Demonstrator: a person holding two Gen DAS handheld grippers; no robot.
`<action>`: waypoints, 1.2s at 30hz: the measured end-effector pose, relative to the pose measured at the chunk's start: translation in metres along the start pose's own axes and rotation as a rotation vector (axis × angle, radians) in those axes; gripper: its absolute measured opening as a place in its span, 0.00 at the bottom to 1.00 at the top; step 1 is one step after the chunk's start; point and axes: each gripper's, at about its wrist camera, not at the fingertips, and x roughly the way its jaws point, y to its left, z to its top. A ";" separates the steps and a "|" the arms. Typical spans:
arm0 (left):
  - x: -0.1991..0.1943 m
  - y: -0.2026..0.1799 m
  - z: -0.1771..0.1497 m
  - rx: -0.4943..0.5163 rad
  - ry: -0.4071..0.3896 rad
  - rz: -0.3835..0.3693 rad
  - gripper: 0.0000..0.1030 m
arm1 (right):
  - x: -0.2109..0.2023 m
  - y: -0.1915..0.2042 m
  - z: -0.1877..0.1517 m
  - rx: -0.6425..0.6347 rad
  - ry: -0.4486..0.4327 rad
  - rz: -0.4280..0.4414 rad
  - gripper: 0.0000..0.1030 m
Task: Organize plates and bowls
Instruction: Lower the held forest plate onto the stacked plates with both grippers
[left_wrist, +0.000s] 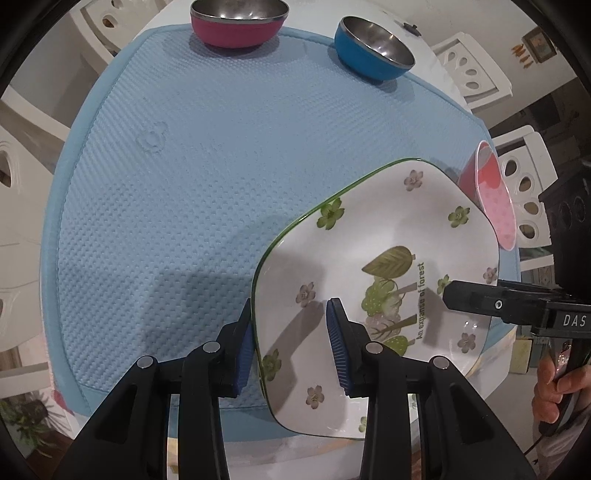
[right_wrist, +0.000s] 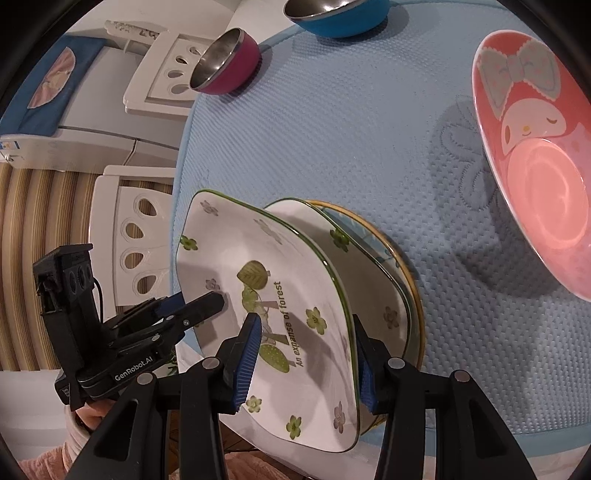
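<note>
Steel-lined bowls (left_wrist: 239, 22) number two; both grippers' fingers (left_wrist: 243, 347) (right_wrist: 247, 354) straddle one floral plate (left_wrist: 373, 288), unclamped.

Three plates (right_wrist: 280, 295), three bowls (right_wrist: 535, 155)

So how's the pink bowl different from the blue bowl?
The pink bowl has a magenta outside; the blue bowl has a blue one. In the left wrist view, the pink bowl sits further left on the mat and the blue one further right. Both are upright, steel-lined, and untouched at the mat's far edge.
</note>
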 end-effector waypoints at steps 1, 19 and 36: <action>0.001 -0.001 0.000 0.004 0.003 0.004 0.31 | 0.000 0.000 0.000 -0.001 0.002 -0.002 0.44; 0.010 -0.012 0.004 0.039 0.007 0.051 0.31 | 0.007 -0.001 0.004 -0.015 0.057 -0.120 0.44; 0.008 -0.008 0.004 -0.011 0.008 0.050 0.32 | 0.002 -0.007 0.003 -0.006 0.098 -0.136 0.44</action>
